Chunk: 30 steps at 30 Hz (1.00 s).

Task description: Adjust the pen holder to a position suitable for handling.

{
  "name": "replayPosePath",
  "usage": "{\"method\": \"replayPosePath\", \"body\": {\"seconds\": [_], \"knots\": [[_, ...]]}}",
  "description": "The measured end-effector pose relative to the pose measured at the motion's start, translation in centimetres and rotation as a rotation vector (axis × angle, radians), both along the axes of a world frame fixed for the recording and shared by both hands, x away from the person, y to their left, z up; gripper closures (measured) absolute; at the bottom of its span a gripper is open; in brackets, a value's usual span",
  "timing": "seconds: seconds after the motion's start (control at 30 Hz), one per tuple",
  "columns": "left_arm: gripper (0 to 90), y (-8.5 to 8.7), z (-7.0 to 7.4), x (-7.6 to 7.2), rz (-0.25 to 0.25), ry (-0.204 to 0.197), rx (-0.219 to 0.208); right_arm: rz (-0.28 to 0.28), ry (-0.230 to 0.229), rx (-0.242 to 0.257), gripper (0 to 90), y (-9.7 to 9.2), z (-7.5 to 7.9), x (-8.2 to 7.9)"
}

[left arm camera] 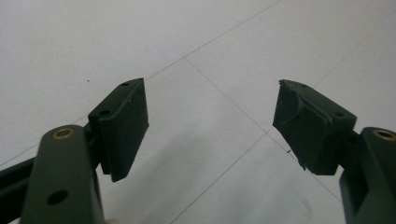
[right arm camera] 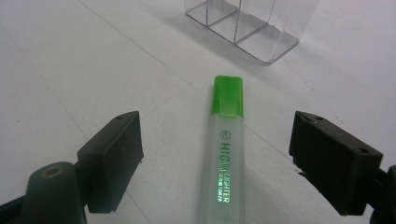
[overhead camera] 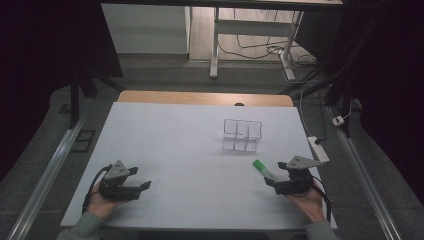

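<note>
At a white-covered table, we see a person seated at the near edge with a two-jaw gripper in each hand, forearms coming in from below in the high view. The right gripper sits low over the table's right side with its jaws spread wide, and between them lies a green highlighter, flat on the surface, its green cap pointing away from the hand and its pale, translucent barrel running back toward the camera. We read green lettering along the barrel. Neither pad touches the pen; bare table shows on both sides of it. In the high view we find the same highlighter angled toward the table's middle, its barrel end just at the tips of the right gripper. Beyond the cap stands a clear plastic organizer with divided compartments, near the pen but apart from it; from above the organizer stands right of the table's centre. The left gripper also holds its jaws wide apart, with bare white surface between them. In the high view we place the left gripper at the near left of the table, well apart from the highlighter and the organizer.
</note>
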<state>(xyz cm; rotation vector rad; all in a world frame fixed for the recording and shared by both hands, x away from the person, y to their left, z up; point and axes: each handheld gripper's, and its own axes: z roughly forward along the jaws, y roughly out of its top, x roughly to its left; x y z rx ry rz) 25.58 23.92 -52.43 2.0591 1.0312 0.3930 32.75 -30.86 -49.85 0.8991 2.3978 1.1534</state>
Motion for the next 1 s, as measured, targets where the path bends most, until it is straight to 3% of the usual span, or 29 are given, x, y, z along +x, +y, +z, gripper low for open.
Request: {"method": "replayPosePath", "body": {"seconds": [0.3, 1.0], "knots": [[26.0, 0.1, -0.1, 0.2, -0.002, 0.002, 0.000, -0.012, 0.021, 0.021, 18.5, 0.0, 0.1, 0.3], [26.0, 0.0, 0.0, 0.4, -0.006, 0.002, -0.001, -0.083, 0.027, -0.008, 22.0, 1.5, 1.4, 2.8]]}}
